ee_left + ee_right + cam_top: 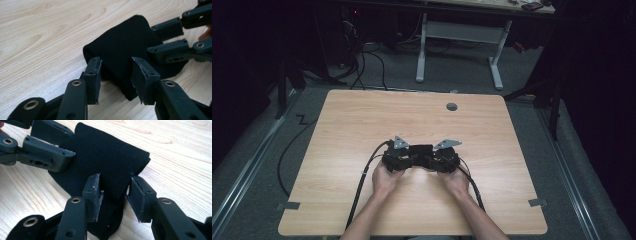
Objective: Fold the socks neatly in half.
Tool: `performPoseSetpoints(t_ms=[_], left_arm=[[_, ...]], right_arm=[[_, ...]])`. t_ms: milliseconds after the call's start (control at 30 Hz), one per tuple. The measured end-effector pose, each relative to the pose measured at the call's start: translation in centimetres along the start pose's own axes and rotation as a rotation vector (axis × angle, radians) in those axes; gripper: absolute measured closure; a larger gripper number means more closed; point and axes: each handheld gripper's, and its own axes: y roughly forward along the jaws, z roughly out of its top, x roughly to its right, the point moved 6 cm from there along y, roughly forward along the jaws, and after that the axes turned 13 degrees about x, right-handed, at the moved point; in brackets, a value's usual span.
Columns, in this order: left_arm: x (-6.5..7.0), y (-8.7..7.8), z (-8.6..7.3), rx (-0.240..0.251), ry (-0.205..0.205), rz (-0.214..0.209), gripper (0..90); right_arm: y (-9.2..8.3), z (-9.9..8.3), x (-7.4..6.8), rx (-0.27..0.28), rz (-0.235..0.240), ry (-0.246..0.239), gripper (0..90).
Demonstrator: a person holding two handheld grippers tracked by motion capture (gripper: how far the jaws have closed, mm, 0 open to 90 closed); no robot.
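Black cloth (pixel 125 47), folded into a thick pad, sits between your two claws. Your left claw (pixel 116 75) has its jaws spread, one on each side of the near folded end of the cloth, and neither pad presses on it. Your right claw (pixel 113 195) pinches the opposite end, with the fabric bunched between its jaws. In the high view the left claw (pixel 404 156) and right claw (pixel 437 157) face each other with the cloth (pixel 421 149) bridging them, resting on the tabletop (pixel 362 120) near its middle, somewhat closer to the near edge. No brand, label or writing can be read on the cloth or on the claws.
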Motion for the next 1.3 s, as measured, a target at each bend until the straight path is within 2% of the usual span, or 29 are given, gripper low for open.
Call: performPoseSetpoints(t_ms=[133,300,400,567,733,967,1300], left_arm=[[0.0,-0.8,0.5,0.037,-0.005,-0.002,55.8],[-0.2,-2.1,1.5,0.089,0.002,0.009,52.2],[-0.4,-2.6,1.8,0.097,0.006,0.018,51.3],[-0.8,-3.3,1.9,0.104,0.0,0.027,50.6],[-1.5,-4.5,1.7,0.127,-0.03,0.038,50.0],[-2.4,-6.4,2.0,0.173,-0.054,0.065,49.6],[-3.6,-8.4,1.4,0.193,-0.079,0.089,49.4]], right_arm=[[-0.4,0.3,0.0,0.022,0.011,0.014,58.3],[-1.8,1.5,0.0,0.089,0.011,0.023,57.9],[-2.8,2.2,0.2,0.129,0.005,0.036,58.1],[-3.6,2.4,0.4,0.148,-0.001,0.04,59.3],[-4.5,2.3,0.6,0.155,-0.003,0.029,60.2],[-6.0,2.4,1.4,0.176,-0.006,0.052,60.3],[-8.1,2.1,2.6,0.212,-0.026,0.085,60.1]])
